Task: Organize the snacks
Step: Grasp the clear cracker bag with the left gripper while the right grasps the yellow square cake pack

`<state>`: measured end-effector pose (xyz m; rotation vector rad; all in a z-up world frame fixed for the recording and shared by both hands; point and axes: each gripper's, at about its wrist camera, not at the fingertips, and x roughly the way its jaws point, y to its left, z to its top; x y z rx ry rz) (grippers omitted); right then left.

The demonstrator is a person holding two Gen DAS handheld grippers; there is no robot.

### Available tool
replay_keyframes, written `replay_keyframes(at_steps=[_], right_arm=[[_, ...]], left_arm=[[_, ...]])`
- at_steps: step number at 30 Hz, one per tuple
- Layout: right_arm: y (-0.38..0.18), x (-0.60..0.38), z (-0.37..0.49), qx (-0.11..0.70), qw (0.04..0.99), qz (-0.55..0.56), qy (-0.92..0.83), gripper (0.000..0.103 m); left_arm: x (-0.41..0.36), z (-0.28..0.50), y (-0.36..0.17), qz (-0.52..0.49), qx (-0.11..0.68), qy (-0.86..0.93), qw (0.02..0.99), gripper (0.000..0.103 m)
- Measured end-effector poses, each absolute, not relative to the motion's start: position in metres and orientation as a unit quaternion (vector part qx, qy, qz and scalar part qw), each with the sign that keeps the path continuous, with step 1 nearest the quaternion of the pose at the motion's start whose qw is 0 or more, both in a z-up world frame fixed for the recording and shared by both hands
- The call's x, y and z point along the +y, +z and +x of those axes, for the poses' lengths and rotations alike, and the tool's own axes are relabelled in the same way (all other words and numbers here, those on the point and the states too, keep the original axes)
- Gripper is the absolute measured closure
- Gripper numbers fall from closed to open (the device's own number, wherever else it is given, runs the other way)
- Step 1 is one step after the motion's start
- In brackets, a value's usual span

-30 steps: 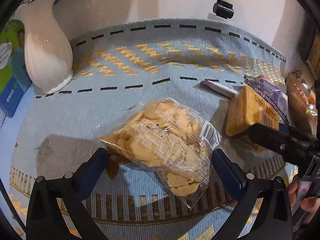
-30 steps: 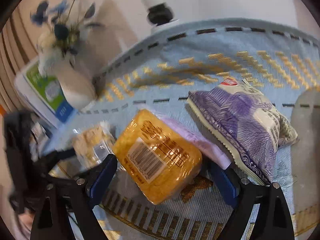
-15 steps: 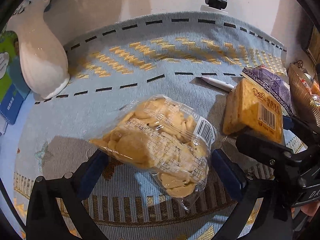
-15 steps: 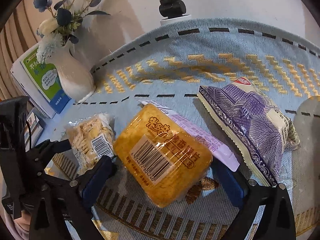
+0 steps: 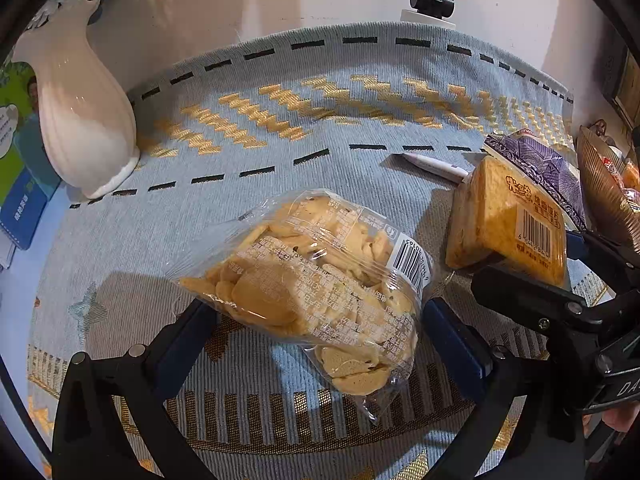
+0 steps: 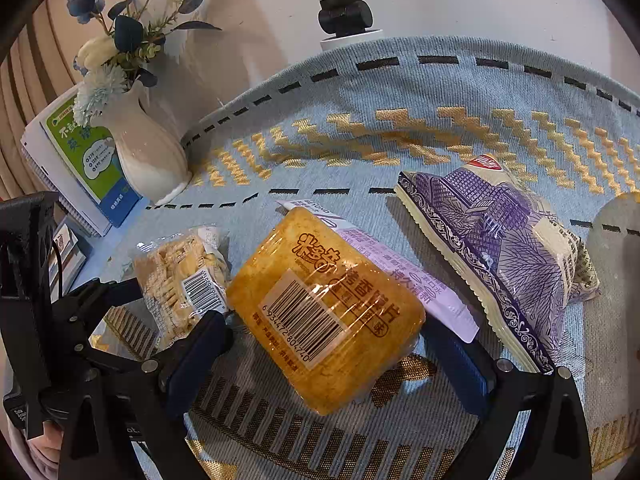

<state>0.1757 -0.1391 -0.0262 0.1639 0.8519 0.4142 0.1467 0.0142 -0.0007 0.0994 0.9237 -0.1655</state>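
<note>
My left gripper (image 5: 316, 316) is shut on a clear bag of pale crackers (image 5: 316, 280), held a little above the blue cloth; the bag also shows in the right wrist view (image 6: 180, 276). My right gripper (image 6: 328, 344) is shut on an orange packet of toasted slices (image 6: 324, 308), held tilted above the cloth; this packet also shows in the left wrist view (image 5: 508, 220). A purple snack bag (image 6: 504, 240) and a flat lilac packet (image 6: 404, 280) lie on the cloth behind the orange packet.
A white vase with blue flowers (image 6: 140, 148) stands at the back left, with a green book (image 6: 84, 160) behind it. A black and white camera stand (image 6: 344, 16) is at the back edge. A brown basket with snacks (image 5: 604, 192) is at the far right.
Both grippers have lifted their packets off the cloth and drawn back slightly. The orange packet has risen and tilted; the cracker bag hangs between the left fingers.
</note>
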Motion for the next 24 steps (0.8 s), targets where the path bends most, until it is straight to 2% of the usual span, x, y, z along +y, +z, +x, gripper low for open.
replay_keyframes(at_steps=[12, 14, 16, 24], right_arm=[[-0.0279, -0.1364, 0.1763, 0.411, 0.887, 0.075, 0.198, 0.002], [-0.0281, -0.1366, 0.1766, 0.41, 0.889, 0.072, 0.193, 0.006], [-0.0291, -0.135, 0.1773, 0.406, 0.891, 0.072, 0.189, 0.021], [-0.0254, -0.1359, 0.1715, 0.391, 0.89, 0.08, 0.221, 0.036]], left_arm=[[0.0105, 0.1487, -0.0022, 0.054, 0.445, -0.08, 0.89, 0.0], [0.0111, 0.1489, -0.0019, 0.052, 0.445, -0.08, 0.89, 0.0], [0.0111, 0.1499, -0.0023, 0.052, 0.445, -0.08, 0.891, 0.0], [0.0086, 0.1499, -0.0022, 0.048, 0.443, -0.084, 0.891, 0.002]])
